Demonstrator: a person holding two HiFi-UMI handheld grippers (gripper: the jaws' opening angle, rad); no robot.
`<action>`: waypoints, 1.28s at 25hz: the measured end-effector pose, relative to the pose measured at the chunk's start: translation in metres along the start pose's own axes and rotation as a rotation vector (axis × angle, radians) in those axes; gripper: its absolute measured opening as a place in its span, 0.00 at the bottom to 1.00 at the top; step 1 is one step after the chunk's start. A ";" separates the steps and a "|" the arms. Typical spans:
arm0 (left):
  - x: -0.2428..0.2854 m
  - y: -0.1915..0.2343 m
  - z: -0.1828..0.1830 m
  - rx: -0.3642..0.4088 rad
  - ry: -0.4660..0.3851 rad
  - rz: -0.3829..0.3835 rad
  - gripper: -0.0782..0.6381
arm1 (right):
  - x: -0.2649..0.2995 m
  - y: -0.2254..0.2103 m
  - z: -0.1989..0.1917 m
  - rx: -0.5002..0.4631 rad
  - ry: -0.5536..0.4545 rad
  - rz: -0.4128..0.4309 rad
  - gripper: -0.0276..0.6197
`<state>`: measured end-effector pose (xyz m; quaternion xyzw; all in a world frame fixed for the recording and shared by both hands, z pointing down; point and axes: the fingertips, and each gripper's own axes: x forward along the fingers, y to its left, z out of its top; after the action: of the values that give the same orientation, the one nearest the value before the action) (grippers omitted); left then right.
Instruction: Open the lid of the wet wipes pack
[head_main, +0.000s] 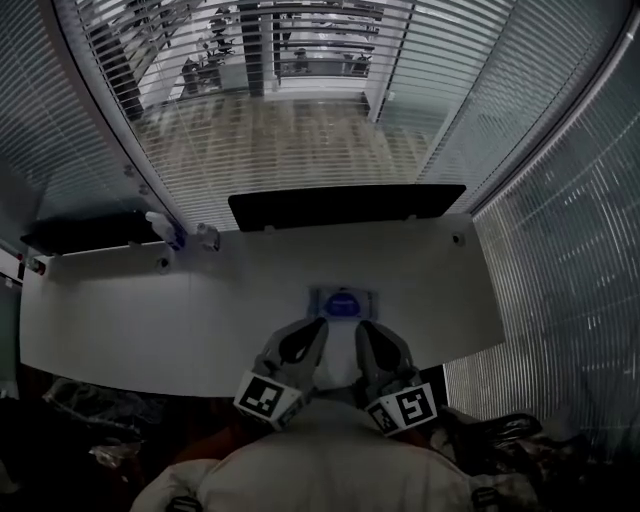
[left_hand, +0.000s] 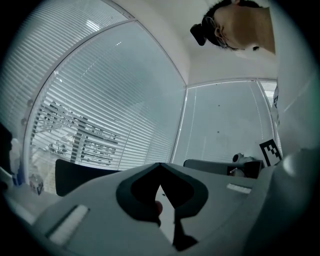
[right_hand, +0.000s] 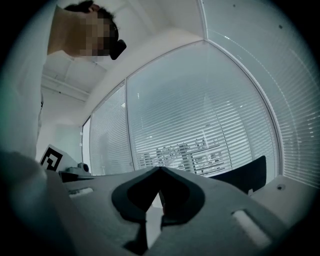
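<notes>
**A:** That pale shirt (head_main: 330, 455) at the bottom is closest, right?
**B:** Yes. Just past it are the two claws.
**A:** Are they open?
**B:** No. The left gripper (head_main: 322, 323) is pinched tight with nothing in it. So is the right gripper (head_main: 362, 325).
**A:** Where is the wet wipes pack (head_main: 343, 302)?
**B:** Flat on the white table (head_main: 150, 320), just in front of both tips.

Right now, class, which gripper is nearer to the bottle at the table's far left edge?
Left. The left gripper is at the table's near edge, with the bottle away to its left and further back. The right gripper sits beside it, further right.
</notes>
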<state>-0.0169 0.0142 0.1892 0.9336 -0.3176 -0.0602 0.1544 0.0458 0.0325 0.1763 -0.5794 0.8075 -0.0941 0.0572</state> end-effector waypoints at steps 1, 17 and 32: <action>0.000 0.000 -0.001 -0.004 0.004 0.003 0.11 | 0.000 0.000 0.000 -0.002 0.002 -0.001 0.04; 0.032 -0.022 -0.006 0.026 0.008 0.053 0.11 | -0.012 -0.040 0.018 -0.051 -0.029 0.044 0.04; 0.049 0.003 -0.058 0.059 0.133 0.094 0.11 | 0.005 -0.057 -0.032 -0.203 0.119 0.124 0.04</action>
<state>0.0320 -0.0032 0.2440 0.9239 -0.3515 0.0189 0.1502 0.0910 0.0126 0.2197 -0.5245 0.8492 -0.0424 -0.0441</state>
